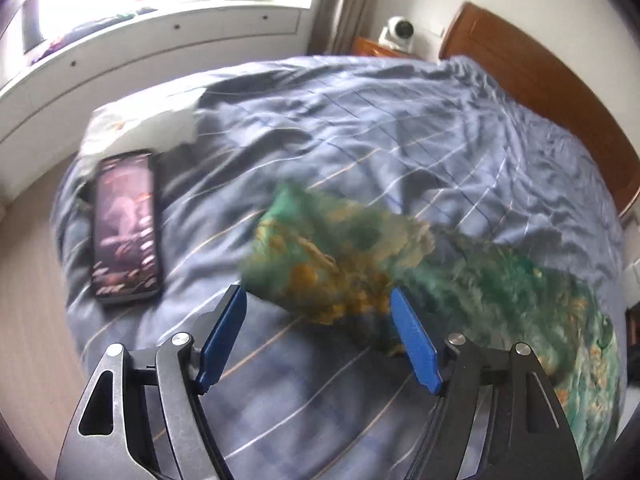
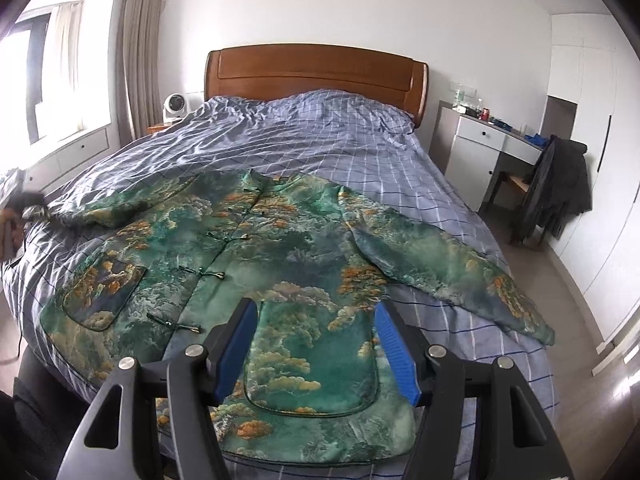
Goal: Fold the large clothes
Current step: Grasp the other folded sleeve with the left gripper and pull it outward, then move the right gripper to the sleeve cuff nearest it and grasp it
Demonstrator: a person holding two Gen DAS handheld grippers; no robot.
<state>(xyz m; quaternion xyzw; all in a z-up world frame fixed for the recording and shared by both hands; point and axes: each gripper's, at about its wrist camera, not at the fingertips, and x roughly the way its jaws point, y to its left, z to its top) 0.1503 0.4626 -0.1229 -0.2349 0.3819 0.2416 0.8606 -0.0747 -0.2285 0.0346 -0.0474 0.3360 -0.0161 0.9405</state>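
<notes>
1. Right, the jacket lies face up and spread out on the bed, collar toward the headboard, both sleeves out to the sides.
2. Left claw hangs over the bunched cuff of one sleeve, jaws apart, nothing pinched; the cloth sits just ahead of the pads. That view is blurred, so I can't tell whether a pad brushes the fabric.
3. Right claw hovers above the lower hem near a pocket, jaws open too, gripping nothing.
4. A phone lies on the bed beside the cuff, clear of the cloth.
5. My read: we're at the very start, at the first sleeve fold.
6. Next move, I'd say: left claw must close on that cuff and carry it across the chest, keeping the silky fabric flat.
</notes>
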